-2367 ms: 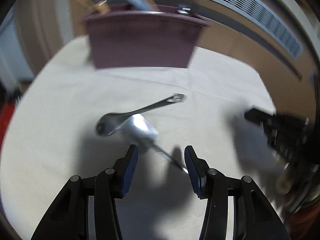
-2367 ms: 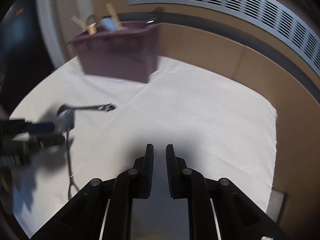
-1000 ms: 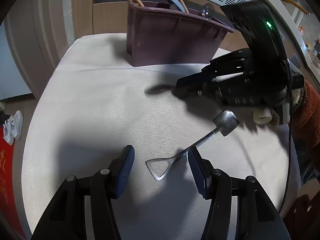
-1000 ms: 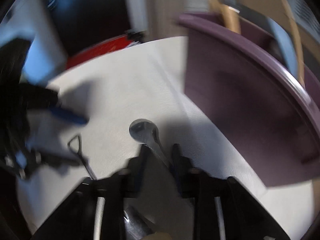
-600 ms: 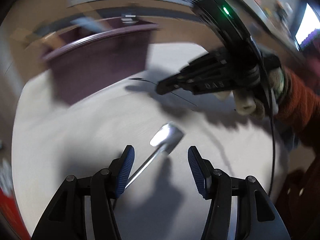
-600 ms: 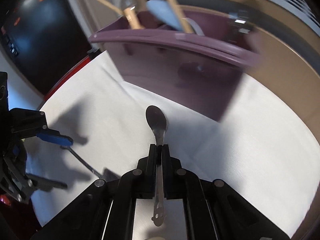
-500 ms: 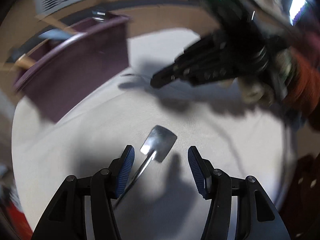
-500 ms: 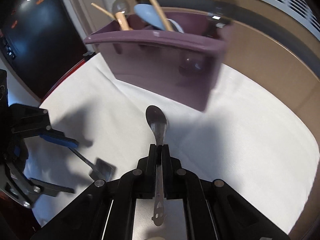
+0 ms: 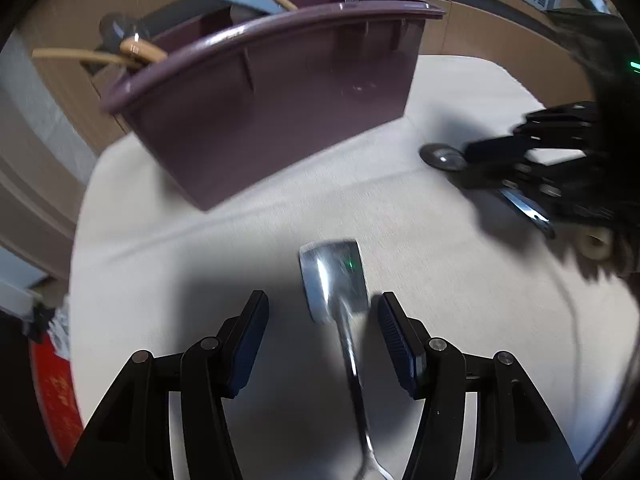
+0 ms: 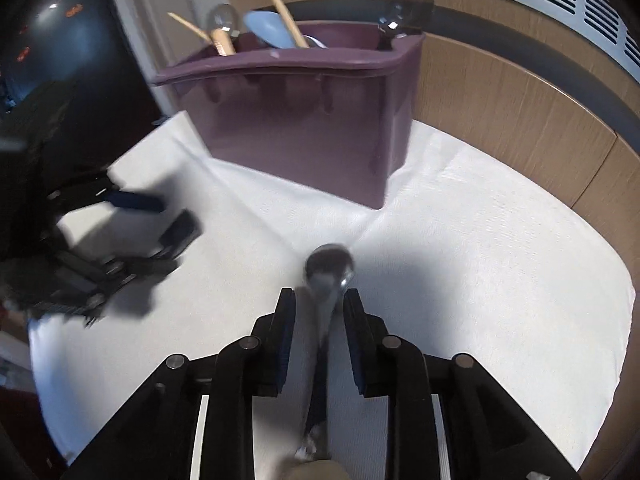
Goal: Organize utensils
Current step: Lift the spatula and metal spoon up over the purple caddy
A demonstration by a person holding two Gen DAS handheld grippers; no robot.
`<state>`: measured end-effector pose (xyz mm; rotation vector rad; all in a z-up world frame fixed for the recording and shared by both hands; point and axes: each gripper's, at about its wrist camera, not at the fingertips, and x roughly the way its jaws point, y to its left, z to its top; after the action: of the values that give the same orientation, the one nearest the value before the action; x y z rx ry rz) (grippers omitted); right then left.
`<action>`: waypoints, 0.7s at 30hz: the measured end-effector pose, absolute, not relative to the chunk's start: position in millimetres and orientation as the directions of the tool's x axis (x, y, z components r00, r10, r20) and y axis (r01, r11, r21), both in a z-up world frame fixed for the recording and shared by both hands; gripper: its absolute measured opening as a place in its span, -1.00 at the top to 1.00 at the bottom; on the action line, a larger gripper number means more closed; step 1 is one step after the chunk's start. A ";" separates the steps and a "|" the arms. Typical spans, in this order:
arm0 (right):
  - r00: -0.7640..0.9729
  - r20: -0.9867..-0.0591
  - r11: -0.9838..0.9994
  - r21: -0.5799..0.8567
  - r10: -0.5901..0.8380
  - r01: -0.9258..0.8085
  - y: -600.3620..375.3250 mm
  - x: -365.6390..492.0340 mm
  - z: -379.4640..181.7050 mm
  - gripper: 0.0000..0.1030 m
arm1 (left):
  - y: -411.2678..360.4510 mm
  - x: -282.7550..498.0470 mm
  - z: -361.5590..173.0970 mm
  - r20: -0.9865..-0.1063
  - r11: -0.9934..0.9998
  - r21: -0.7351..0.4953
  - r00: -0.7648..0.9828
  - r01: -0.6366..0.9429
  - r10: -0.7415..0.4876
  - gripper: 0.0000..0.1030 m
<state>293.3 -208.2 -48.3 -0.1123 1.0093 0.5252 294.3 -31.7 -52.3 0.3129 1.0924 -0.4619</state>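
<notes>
Two grippers are over the white counter (image 10: 500,240). The left gripper (image 9: 322,322) has its jaws wide apart, with a small metal spatula (image 9: 334,280) lying flat between them (nothing pinches it). The right gripper (image 10: 319,312) has its jaws a little apart around a blurry spoon (image 10: 329,270); I cannot tell if they grip it. Behind stands the purple holder (image 10: 304,128), full of utensils.

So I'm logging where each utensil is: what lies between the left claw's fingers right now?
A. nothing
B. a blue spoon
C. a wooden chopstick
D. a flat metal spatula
D: the left wrist view shows the flat metal spatula between the open left claw.
</notes>
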 end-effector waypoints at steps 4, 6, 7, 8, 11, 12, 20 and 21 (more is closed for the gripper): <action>0.452 -0.822 0.890 0.136 0.347 -0.436 -194.8 315.2 -52.1 0.46 | -30.6 297.5 -51.9 -0.906 0.888 -0.025 0.366 0.460 -0.215 -0.14; 0.449 -0.820 0.894 0.155 0.354 -0.421 -189.8 320.2 -52.5 0.20 | -31.2 295.8 -52.7 -0.907 0.900 -0.032 0.366 0.434 -0.209 -0.14; 0.433 -0.820 0.888 0.182 0.374 -0.422 -187.1 321.3 -52.6 -0.05 | -34.0 295.2 -52.5 -0.907 0.906 -0.027 0.370 0.423 -0.200 -0.14; 0.426 -0.824 0.887 0.185 0.375 -0.424 -180.7 323.2 -52.7 -0.11 | -34.8 296.1 -52.8 -0.906 0.912 -0.022 0.377 0.410 -0.191 -0.14; 0.435 -0.849 0.880 0.070 0.300 -0.470 -163.0 315.8 -53.1 -0.20 | -29.1 300.0 -52.9 -0.908 0.937 -0.034 0.380 0.349 -0.175 -0.13; 0.435 -0.852 0.877 0.057 0.292 -0.477 -160.6 315.9 -51.9 -0.20 | -29.1 301.4 -52.3 -0.909 0.943 -0.041 0.379 0.331 -0.173 -0.11; 0.484 -0.838 0.909 0.031 0.250 -0.416 -177.5 311.2 -41.9 0.49 | -35.7 308.7 -51.5 -0.896 0.957 -0.030 0.416 0.289 -0.153 0.26; 0.497 -0.829 0.912 0.037 0.257 -0.409 -180.2 307.2 -37.1 0.49 | -35.3 308.6 -50.7 -0.891 0.956 -0.030 0.425 0.292 -0.158 0.37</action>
<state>307.2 -180.2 -37.1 -0.1723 0.9704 0.4056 308.6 -35.3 -50.7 0.1363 1.0973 -0.2821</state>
